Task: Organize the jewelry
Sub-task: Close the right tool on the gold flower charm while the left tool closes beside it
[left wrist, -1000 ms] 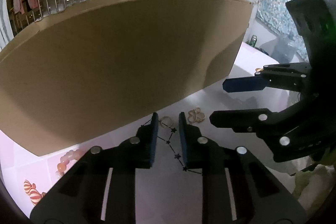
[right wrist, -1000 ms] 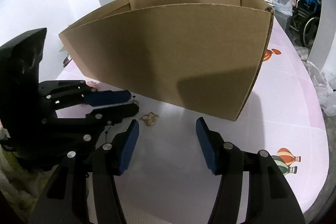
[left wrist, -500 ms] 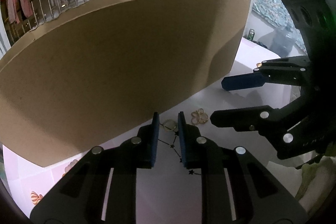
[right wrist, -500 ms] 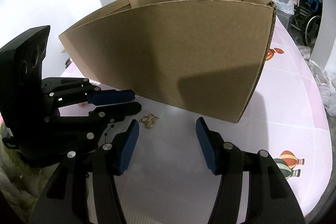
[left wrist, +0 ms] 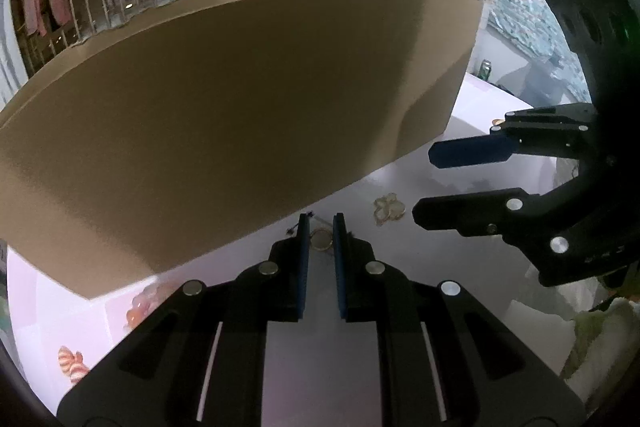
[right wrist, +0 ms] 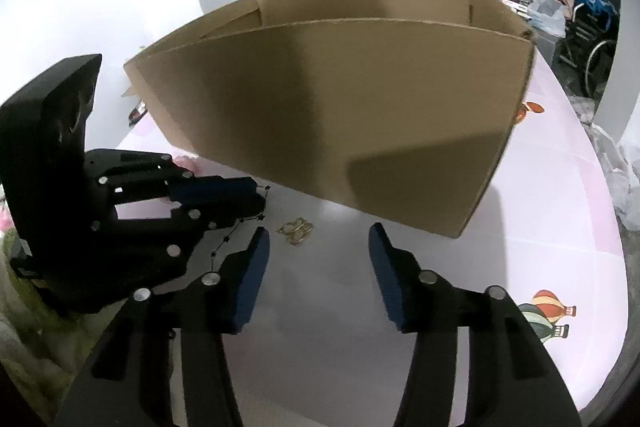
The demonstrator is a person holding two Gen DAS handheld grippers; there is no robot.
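Cardboard box [right wrist: 360, 99] interior mostly hidden.

box [right wrist: 340, 99] brown | jewelry [right wrist: 296, 229] gold | fingers [right wrist: 250, 279] blue | tablecloth [right wrist: 560, 211] pink, balloon print

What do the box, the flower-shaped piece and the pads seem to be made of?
Box: plain brown corrugated cardboard, matte, with a ragged torn top edge.
Flower-shaped piece: probably gold-coloured metal, since its thin looped outlines glint; too small to be sure.
Pads: dull blue, likely rubber or foam, on black, probably plastic fingers with silver screws.
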